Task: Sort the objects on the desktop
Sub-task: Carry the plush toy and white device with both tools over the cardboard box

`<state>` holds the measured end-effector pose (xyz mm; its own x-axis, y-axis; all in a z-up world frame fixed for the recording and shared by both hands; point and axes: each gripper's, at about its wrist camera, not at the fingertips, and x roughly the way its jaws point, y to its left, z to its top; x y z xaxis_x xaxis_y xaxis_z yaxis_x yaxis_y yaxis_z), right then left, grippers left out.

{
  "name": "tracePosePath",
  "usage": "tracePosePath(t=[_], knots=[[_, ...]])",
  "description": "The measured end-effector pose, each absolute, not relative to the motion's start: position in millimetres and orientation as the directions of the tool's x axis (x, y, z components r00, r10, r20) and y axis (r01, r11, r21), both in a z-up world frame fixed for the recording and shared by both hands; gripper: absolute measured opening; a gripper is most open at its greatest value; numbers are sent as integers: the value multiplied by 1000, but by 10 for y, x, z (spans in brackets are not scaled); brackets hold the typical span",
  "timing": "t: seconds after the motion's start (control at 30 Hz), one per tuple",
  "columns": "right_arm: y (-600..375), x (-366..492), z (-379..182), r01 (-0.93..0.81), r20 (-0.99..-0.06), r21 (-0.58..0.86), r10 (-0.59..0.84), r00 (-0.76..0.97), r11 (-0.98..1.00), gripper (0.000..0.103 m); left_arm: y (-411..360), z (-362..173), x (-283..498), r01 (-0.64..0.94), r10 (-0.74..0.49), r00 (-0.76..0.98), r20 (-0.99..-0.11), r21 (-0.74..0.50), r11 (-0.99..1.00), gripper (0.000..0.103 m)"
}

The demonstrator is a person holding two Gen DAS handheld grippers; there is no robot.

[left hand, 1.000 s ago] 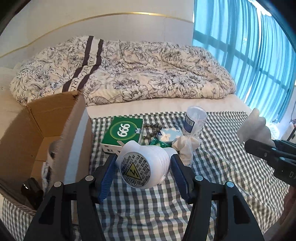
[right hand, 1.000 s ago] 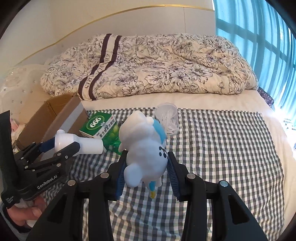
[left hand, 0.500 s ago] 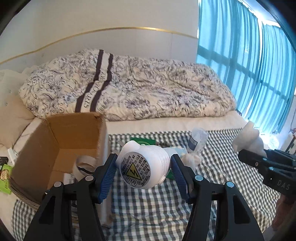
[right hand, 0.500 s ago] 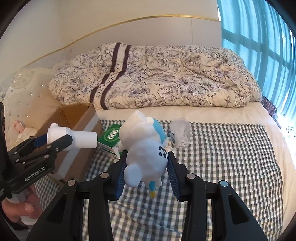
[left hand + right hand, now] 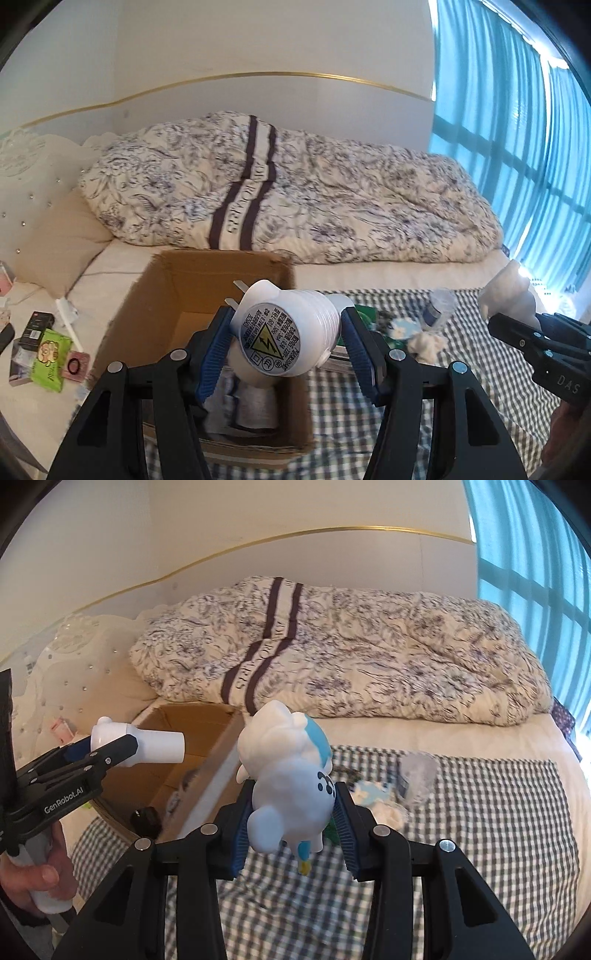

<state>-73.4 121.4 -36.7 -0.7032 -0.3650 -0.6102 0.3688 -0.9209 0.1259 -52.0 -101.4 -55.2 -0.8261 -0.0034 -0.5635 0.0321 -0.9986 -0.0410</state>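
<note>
left gripper (image 5: 286, 341): clamped on the white plug-in device (image 5: 286, 332), blue pads pressed to both its sides; held above the cardboard box (image 5: 155, 295), over its open top
right gripper (image 5: 293, 821): pinching the plush toy (image 5: 286, 779), white with blue patches, held in the air right of the box, above the checked cloth (image 5: 498, 830)
box contents: white roll-like item and pale crumpled things inside, partly hidden behind the device; can't tell what they are
right of box, on cloth: green carton (image 5: 365, 314) mostly hidden behind the left gripper's right finger, clear jar (image 5: 417, 779), small blue-white soft item (image 5: 369, 790), white crumpled wad (image 5: 426, 341)
behind box: floral duvet (image 5: 295, 192) with dark stripes, bunched across the bed
left of box: beige pillow (image 5: 55, 240), green packet (image 5: 50, 354), black box (image 5: 37, 325), pink item with a ring (image 5: 75, 365)
blocking: device and gripper fingers cover the box's near-right interior in left wrist view
left view only: device's round label, clutter left of box, two plug prongs on the device
right view only: device's cylindrical nozzle side-on, hand (image 5: 35, 871) on the left gripper's handle, small black object (image 5: 147, 819) at the box's near corner
text: yellow lightning-bolt warning triangle on device label, fine print unreadable; "GenRobot.AI" on left gripper; "DAS" on right gripper; duvet stripe lettering sideways, possibly "ROGERS"
far right: blue curtains (image 5: 535, 147)
</note>
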Motion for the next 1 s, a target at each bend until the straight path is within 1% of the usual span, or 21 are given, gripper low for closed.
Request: tracePosePath(t=[0.27,0.5,0.77,1.0], knots=[[901,-769,-277,417,-598,136,-410,-688,-899,40,-1439,-508,-579,98,-56,-828,-558,-45,-994,61],[628,-830,-223,457,-597,138,-442,-669,-879,40,-1659,-547,-572,137,-91,-819,-566,-39,-990,61],[292,-904,-245,504,-605,147,-481,-635,-851,40,-1903,-627,-584,163,-110,-801,-589,-38,-986,61],[-109,-983,-374,556,-634,146,-509,-582,-818,40,-2061,-773,-648,175,-115,-770,-627,-35,-984,61]])
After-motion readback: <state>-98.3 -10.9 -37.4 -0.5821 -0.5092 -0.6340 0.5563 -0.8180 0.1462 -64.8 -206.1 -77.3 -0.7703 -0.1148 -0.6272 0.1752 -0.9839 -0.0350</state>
